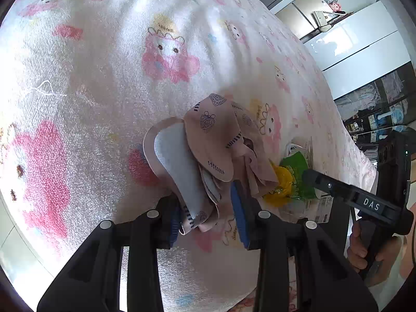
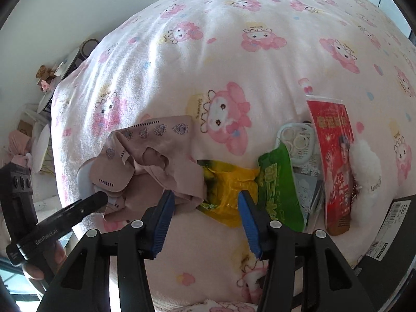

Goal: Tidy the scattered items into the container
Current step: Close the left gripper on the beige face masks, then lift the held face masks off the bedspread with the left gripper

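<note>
Pink cloth (image 1: pixel 215 140) lies bunched on the printed bedsheet (image 1: pixel 104 52), between the left gripper (image 1: pixel 210 218) pads; whether they pinch, can't tell. Right gripper (image 2: pixel 205 208) is spread, straddling the yellow packet (image 2: pixel 228 189). Advise: seat pads deep on packet w/o snagging cloth. Container not seen; red card (image 2: pixel 335 161) partly covers items.

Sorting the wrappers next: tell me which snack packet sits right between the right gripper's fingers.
The yellow packet, crumpled beside the pink cloth, lies between the open right gripper. The green packet lies outside it, toward the red card.
</note>
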Demonstrator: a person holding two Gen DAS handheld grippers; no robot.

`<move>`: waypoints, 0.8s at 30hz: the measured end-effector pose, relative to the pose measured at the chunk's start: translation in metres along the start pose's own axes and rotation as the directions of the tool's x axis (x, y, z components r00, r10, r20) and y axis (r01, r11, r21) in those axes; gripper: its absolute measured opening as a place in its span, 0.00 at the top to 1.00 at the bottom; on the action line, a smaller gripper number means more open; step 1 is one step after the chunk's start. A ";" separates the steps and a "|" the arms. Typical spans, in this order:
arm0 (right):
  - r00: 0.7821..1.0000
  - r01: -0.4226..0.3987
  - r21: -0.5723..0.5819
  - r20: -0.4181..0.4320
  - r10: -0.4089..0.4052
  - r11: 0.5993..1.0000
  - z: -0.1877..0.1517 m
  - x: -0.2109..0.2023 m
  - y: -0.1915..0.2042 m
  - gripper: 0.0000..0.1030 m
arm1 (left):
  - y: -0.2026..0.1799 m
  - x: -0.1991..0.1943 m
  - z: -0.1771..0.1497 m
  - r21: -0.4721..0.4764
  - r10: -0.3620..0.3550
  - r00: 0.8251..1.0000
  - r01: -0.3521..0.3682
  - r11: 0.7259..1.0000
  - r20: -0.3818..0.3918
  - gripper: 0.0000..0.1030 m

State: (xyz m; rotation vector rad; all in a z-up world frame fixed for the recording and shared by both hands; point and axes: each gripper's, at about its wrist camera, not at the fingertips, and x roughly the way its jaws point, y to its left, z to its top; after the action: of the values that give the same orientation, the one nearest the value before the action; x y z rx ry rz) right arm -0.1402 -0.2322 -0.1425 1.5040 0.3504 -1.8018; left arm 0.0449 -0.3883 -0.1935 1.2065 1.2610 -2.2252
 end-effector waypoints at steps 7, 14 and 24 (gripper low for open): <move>0.991 -0.023 -0.081 -0.130 0.013 0.996 0.016 0.047 0.021 0.55 | 0.001 -0.007 0.008 -0.048 0.034 0.998 -0.032 0.998 0.054 0.57; 0.979 -0.073 -0.092 -0.197 0.054 0.993 0.017 0.083 0.036 0.55 | 0.004 0.005 0.009 -0.042 0.075 0.997 -0.074 0.996 0.017 0.55; 0.963 -0.202 -0.093 -0.199 0.180 0.975 0.004 0.101 0.081 0.68 | 0.014 -0.002 0.009 -0.078 0.028 0.999 -0.026 0.997 0.022 0.55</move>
State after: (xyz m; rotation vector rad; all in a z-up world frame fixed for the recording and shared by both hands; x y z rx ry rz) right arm -0.0900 -0.3274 -0.2151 1.5769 0.3796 -1.4687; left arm 0.0502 -0.4037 -0.1977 1.1593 1.3023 -2.1436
